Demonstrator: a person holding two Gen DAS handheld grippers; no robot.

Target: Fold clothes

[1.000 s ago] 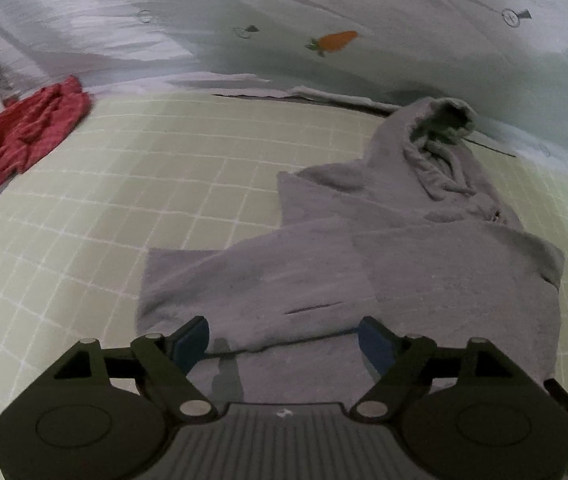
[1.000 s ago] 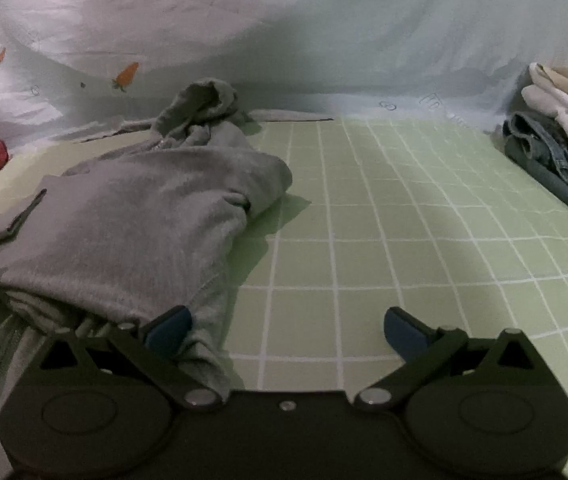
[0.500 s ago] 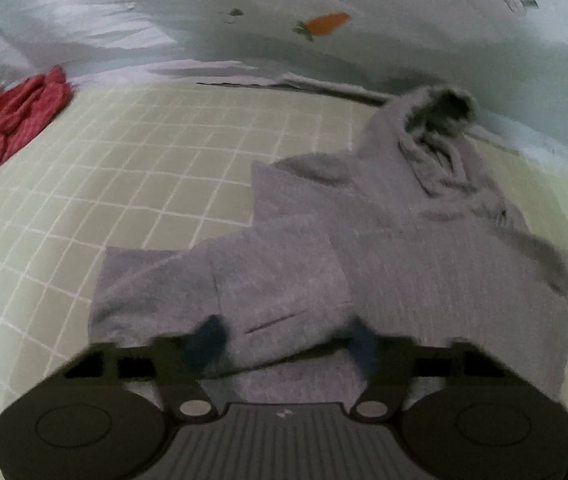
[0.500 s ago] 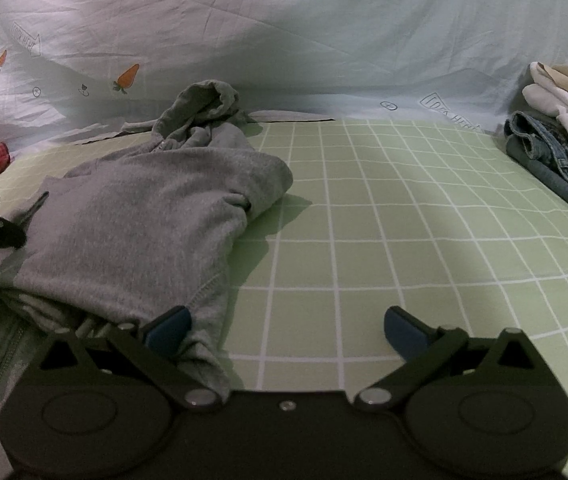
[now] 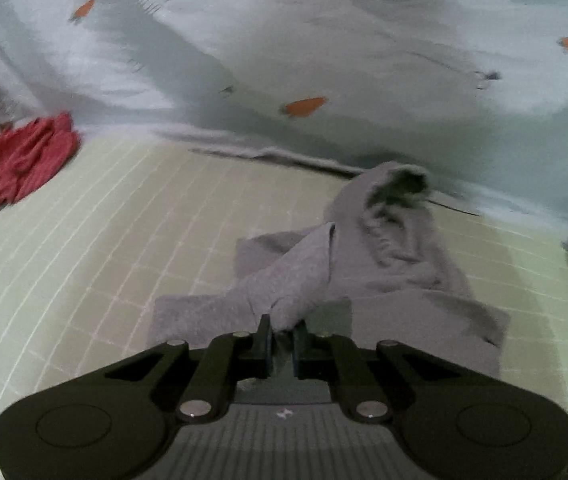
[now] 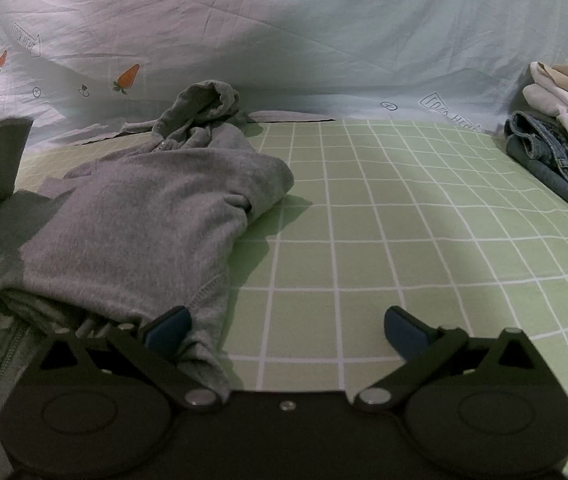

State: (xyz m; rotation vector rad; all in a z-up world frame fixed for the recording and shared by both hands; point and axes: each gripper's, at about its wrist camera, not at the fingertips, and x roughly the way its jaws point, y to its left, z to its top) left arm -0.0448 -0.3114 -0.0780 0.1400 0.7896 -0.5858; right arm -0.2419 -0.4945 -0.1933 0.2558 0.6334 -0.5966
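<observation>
Garment: soft grey fleece hoodie (image 5: 400, 264), limp, drapes | left gripper (image 5: 282, 334) jaws closing on pinched edge fold | right gripper (image 6: 286, 326) jaws wide, empty | grip hems, not bulk

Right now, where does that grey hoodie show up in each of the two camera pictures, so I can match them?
Left wrist view: the grey hoodie lies centre-right, a fold of it pinched between the closing jaws of the left gripper.
Right wrist view: the grey hoodie fills the left half, its hem beside the open right gripper.
Shared landmark: the carrot-print sheet behind its hood.
</observation>
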